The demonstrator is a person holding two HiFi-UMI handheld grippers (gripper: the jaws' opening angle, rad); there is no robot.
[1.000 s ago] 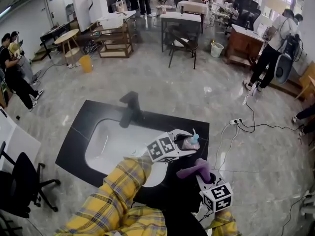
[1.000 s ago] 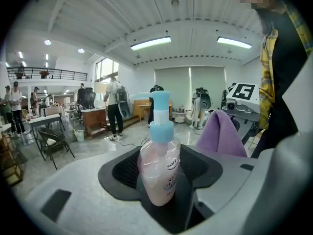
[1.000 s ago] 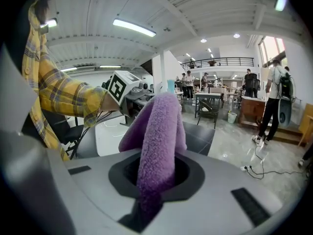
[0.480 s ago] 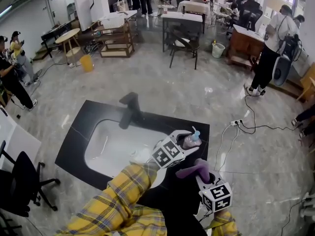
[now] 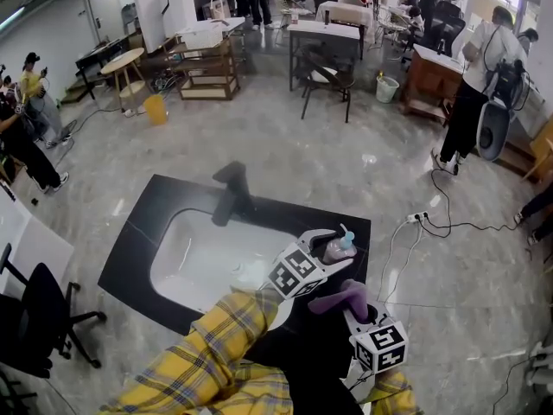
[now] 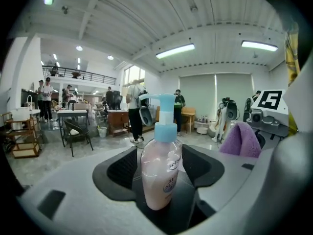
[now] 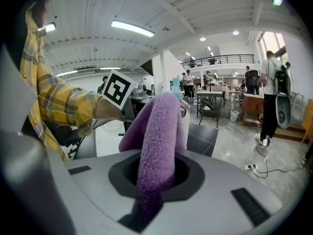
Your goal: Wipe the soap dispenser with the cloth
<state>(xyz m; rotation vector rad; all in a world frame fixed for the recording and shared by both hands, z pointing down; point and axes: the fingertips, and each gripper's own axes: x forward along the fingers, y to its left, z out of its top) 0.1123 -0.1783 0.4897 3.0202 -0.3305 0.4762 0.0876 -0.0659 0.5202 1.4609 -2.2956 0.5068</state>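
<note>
The soap dispenser (image 5: 339, 247) (image 6: 161, 175) is a clear bottle of pink liquid with a light blue pump. It stands upright between the jaws of my left gripper (image 5: 331, 244) (image 6: 159, 166), over the right end of the black counter (image 5: 134, 253). The jaws have just been opening a little, but the pads still sit against the bottle's sides. My right gripper (image 5: 349, 306) (image 7: 156, 173) is shut on a folded purple cloth (image 5: 340, 299) (image 7: 159, 141). The cloth hangs just in front of and below the bottle, and I cannot tell if they touch.
A white sink basin (image 5: 203, 262) is set in the counter, with a black faucet (image 5: 232, 193) at its far edge. A black office chair (image 5: 39, 322) stands at the left. Cables and a power strip (image 5: 416, 217) lie on the floor to the right. People and tables fill the back.
My left gripper has rolled slightly, and its marker cube has shifted a little down and right. The bottle stays between the jaws. The right gripper and cloth have not moved.
</note>
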